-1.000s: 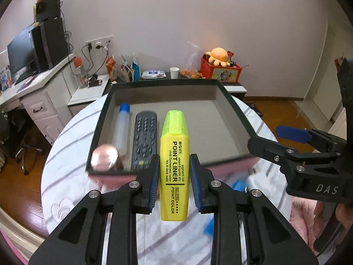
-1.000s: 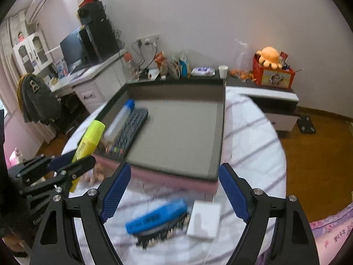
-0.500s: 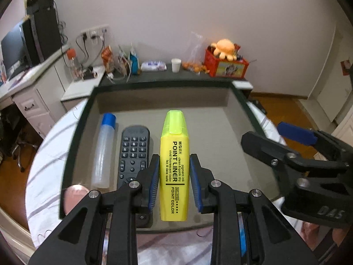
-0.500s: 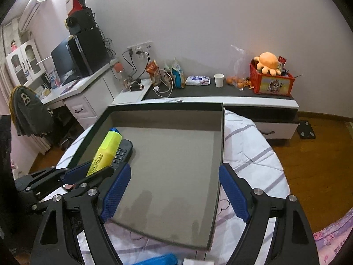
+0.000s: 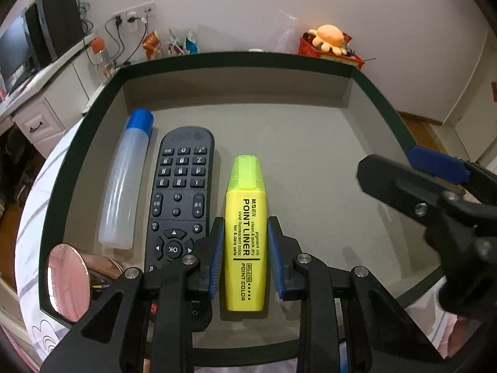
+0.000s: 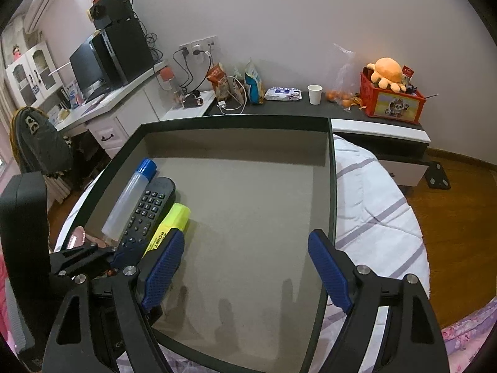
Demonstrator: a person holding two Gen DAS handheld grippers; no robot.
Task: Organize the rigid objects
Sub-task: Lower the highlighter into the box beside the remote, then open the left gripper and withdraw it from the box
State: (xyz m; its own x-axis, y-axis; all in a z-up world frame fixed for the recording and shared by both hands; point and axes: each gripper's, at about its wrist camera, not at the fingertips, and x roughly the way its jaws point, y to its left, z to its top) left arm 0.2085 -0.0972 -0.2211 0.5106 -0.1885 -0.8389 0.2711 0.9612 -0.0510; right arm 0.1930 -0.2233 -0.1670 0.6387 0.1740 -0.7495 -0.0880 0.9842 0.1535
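My left gripper [image 5: 245,245] is shut on a yellow highlighter [image 5: 246,227] and holds it low inside the dark-rimmed box [image 5: 382,99], just right of a black remote [image 5: 180,192]. A clear bottle with a blue cap [image 5: 127,180] lies left of the remote. In the right wrist view the same highlighter [image 6: 172,222], remote [image 6: 152,205] and bottle [image 6: 130,199] line up along the box's left side. My right gripper [image 6: 248,267] hangs open over the bare grey floor of the box [image 6: 330,186], nothing between its fingers.
The box sits on a round table with a white striped cloth [image 6: 372,205]. A pink round mirror [image 5: 66,279] lies at the box's near left corner. Behind stand a dark sideboard [image 6: 279,108] with snacks, a paper cup and a red toy box [image 6: 391,99].
Both grippers have moved forward and down over the box. The highlighter has gone from outside the near rim to low beside the remote. The items on the cloth have dropped out of the right wrist view.
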